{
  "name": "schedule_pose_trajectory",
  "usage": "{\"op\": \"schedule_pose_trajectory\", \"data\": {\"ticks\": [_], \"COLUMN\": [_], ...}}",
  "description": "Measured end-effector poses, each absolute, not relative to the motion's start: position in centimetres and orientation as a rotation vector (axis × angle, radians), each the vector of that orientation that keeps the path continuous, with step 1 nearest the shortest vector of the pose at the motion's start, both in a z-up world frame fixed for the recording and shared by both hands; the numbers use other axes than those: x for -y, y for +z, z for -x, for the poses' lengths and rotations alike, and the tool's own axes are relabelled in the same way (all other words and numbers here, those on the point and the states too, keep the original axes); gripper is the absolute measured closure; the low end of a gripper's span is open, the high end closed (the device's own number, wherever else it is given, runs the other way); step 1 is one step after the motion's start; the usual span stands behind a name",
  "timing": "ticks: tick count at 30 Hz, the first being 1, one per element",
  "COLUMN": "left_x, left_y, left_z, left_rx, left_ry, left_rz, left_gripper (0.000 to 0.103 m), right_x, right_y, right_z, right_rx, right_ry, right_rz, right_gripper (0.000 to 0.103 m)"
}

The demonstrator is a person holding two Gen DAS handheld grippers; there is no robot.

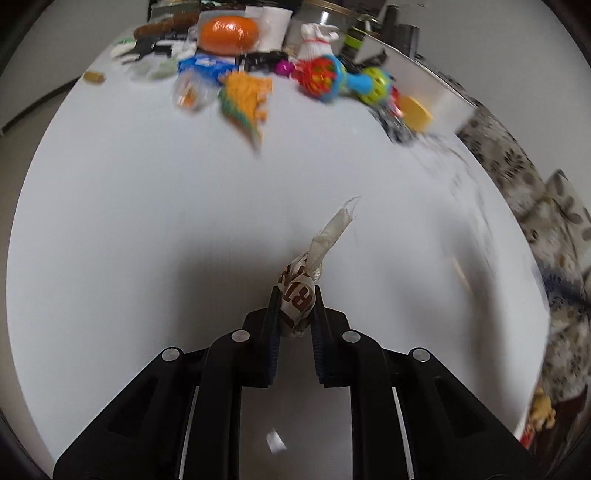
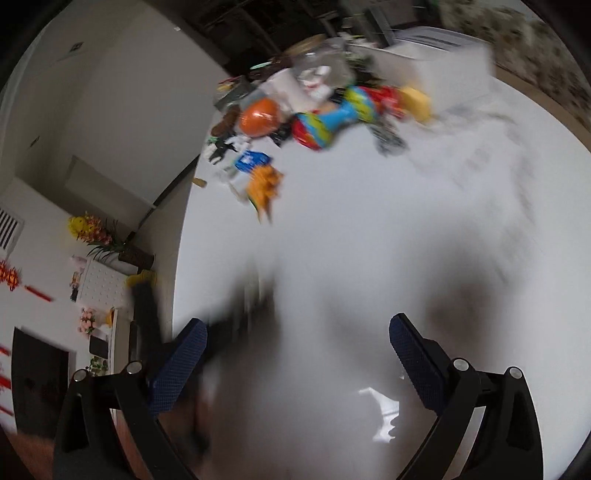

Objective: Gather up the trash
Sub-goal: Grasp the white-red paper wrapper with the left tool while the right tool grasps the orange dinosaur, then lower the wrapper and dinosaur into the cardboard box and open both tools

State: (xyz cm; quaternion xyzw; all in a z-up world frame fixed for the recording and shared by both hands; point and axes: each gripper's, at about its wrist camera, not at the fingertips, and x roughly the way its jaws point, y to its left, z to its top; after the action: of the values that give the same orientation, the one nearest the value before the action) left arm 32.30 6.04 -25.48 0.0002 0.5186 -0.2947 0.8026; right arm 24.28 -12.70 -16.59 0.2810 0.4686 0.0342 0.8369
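My left gripper (image 1: 295, 301) is shut on a crumpled brown-and-white wrapper (image 1: 300, 295), whose twisted pale end (image 1: 334, 230) sticks out forward above the white table (image 1: 147, 221). My right gripper (image 2: 297, 330) is open and empty above the same white table (image 2: 369, 240). A dark blurred shape (image 2: 240, 310), which I cannot identify, sits just beyond its left finger.
A pile of clutter lies at the table's far edge: an orange ball (image 1: 228, 34), an orange toy dinosaur (image 1: 245, 101), a colourful rattle (image 1: 343, 79), a blue packet (image 1: 205, 66), a yellow block (image 1: 415, 112). A white box (image 2: 436, 62) stands at the far right. The table edge drops off at left (image 2: 181, 258).
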Motion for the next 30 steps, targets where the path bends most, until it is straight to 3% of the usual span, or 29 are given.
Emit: {"op": "schedule_pose_trajectory", "data": {"ticks": [5, 7, 12, 14, 15, 24, 30], "left_x": [-9.3, -10.2, -12.9, -13.6, -14.1, -15.4, -13.6], "left_y": [-25.4, -24.9, -23.5, -23.5, -23.5, -23.1, -20.9], "left_z": [-27.4, -26.5, -24.8, -24.7, -24.7, -24.3, -21.3], "left_rx": [-1.143, -1.143, -1.112, -1.107, -1.11, -1.104, -1.047], "left_ry": [-0.669, -0.686, -0.671, -0.648, -0.637, -0.582, -0.586], "left_rz": [0.011, 0.032, 0.077, 0.08, 0.089, 0.132, 0.114], "left_gripper": [0.089, 0.089, 0.089, 0.089, 0.089, 0.089, 0.089], "right_x": [8.4, 6.5, 2.2, 1.6, 1.6, 4.6, 8.6], "right_y": [-18.7, -20.5, -23.4, -24.2, -24.6, -22.0, -16.1], "right_z": [-37.6, -42.4, -50.4, -52.3, -52.7, -46.4, -32.5], "right_rx": [-1.036, -1.08, -1.157, -1.171, -1.178, -1.169, -1.066], "right_ry": [0.117, 0.098, 0.017, 0.013, -0.012, 0.092, 0.241], "right_rz": [-0.427, -0.347, -0.059, -0.055, -0.034, -0.141, -0.237], "right_gripper": [0.005, 0.017, 0.019, 0.035, 0.055, 0.056, 0.055]}}
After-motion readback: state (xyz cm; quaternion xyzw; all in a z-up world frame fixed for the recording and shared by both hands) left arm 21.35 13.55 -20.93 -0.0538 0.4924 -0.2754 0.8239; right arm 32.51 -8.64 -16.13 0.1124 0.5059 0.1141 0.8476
